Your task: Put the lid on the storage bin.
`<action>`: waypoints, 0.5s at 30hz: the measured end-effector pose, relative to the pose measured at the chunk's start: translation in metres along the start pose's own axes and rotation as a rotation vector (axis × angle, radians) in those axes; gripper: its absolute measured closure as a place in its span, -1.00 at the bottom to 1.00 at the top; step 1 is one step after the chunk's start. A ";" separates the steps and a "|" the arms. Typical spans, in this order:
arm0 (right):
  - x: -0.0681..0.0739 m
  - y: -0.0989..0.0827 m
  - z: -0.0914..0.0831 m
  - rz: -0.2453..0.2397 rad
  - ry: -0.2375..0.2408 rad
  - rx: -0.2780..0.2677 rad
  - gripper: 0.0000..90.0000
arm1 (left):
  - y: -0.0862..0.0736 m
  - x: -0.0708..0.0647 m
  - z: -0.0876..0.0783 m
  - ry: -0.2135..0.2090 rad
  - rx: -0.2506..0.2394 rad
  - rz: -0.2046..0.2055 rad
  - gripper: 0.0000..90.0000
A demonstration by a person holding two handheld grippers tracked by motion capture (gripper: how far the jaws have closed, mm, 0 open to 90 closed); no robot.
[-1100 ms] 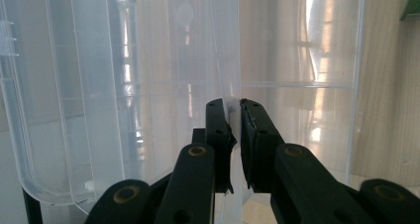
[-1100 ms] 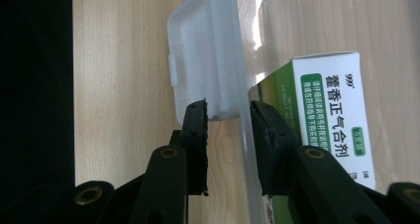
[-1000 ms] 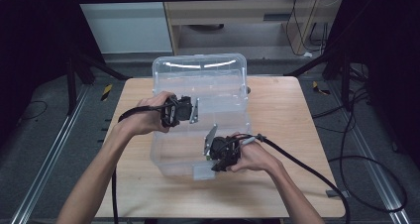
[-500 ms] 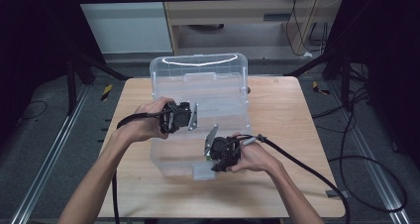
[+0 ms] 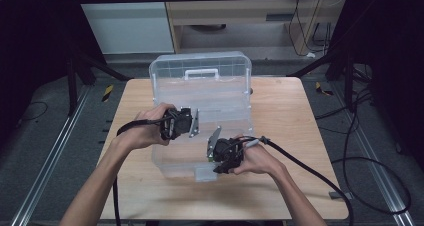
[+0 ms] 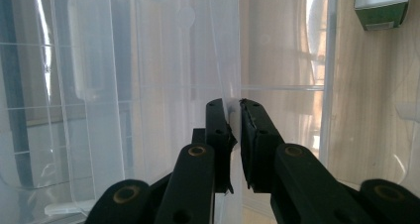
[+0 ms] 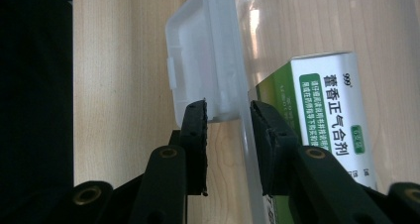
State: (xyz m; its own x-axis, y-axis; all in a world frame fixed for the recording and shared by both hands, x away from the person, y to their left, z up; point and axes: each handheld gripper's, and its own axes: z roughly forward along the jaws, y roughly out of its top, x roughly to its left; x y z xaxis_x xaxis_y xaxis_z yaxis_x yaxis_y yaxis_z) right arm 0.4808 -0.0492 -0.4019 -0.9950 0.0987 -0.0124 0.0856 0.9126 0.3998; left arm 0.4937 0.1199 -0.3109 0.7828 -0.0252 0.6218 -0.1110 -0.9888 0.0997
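Low in the centre of the high view, the right gripper (image 5: 216, 153) sits in the person's right hand (image 5: 252, 158) at the near front edge of a clear plastic storage box (image 5: 200, 116). In the right gripper view its jaws stand partly open on either side of the box's front wall and white latch (image 7: 198, 60), the left pad right at the latch's lower corner; whether they press on it I cannot tell. Behind that wall, at the right of the same view, lies a green and white medicine carton (image 7: 327, 115). A little farther up and to the left in the high view, the left gripper (image 5: 192, 123) is held by the left hand (image 5: 150, 128) over the box's left side. In the left gripper view its jaws are almost fully closed, pinching a thin clear wall of the box. The box rests mid-frame on the wooden table (image 5: 300, 111), its lid standing open at the far side.
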 end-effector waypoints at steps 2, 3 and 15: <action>0.000 0.000 0.000 -0.002 -0.001 0.000 0.53 | 0.000 -0.001 0.000 -0.002 -0.005 -0.006 0.83; 0.000 0.000 0.000 -0.001 -0.003 -0.001 0.53 | 0.000 -0.001 -0.001 -0.004 0.002 0.000 0.83; 0.001 -0.001 0.000 0.000 -0.004 -0.015 0.52 | 0.000 -0.008 -0.001 0.005 -0.009 -0.007 0.83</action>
State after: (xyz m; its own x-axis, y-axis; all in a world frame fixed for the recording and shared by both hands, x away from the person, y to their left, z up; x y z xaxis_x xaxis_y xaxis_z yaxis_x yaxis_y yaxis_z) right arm 0.4798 -0.0503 -0.4025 -0.9948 0.1001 -0.0166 0.0843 0.9066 0.4134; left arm 0.4866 0.1200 -0.3147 0.7802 -0.0172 0.6252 -0.1108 -0.9876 0.1111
